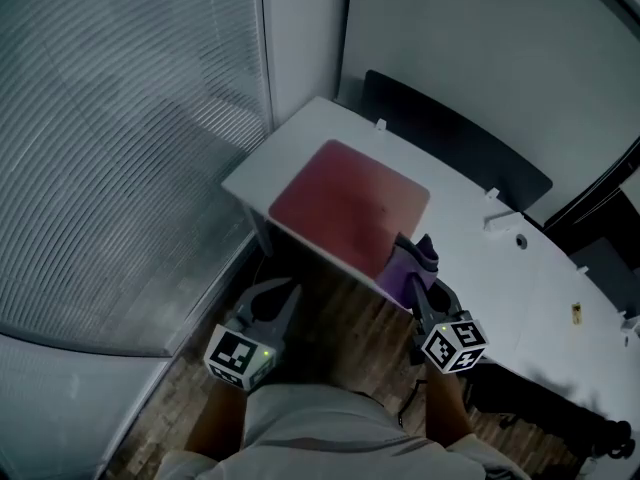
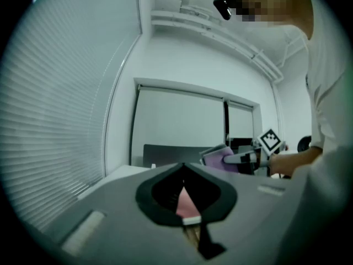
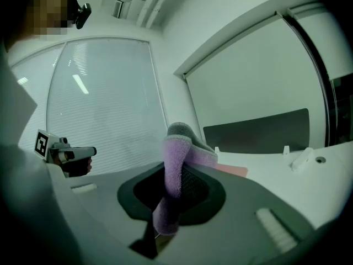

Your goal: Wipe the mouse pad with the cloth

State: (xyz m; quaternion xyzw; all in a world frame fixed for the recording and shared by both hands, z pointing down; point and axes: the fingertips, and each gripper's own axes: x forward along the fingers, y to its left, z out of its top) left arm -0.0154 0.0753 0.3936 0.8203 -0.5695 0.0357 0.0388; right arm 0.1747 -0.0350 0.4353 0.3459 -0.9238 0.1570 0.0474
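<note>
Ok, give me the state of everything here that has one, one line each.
mouse pad: flat on the desk, nothing on it.
purple cloth: bunched, clamped in the right gripper, by the pad's near edge.
right gripper: shut on the purple cloth.
left gripper: shut, empty, low beside the desk.
window blinds: lowered, slats closed.

The cloth (image 1: 393, 274) hides the mouse pad's (image 1: 345, 203) near corner.

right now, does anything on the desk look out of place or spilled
Nothing stands out. The dark red rectangular mouse pad lies flat and square to the white desk, with no spill. The purple fleecy cloth is bunched in the right gripper.
</note>
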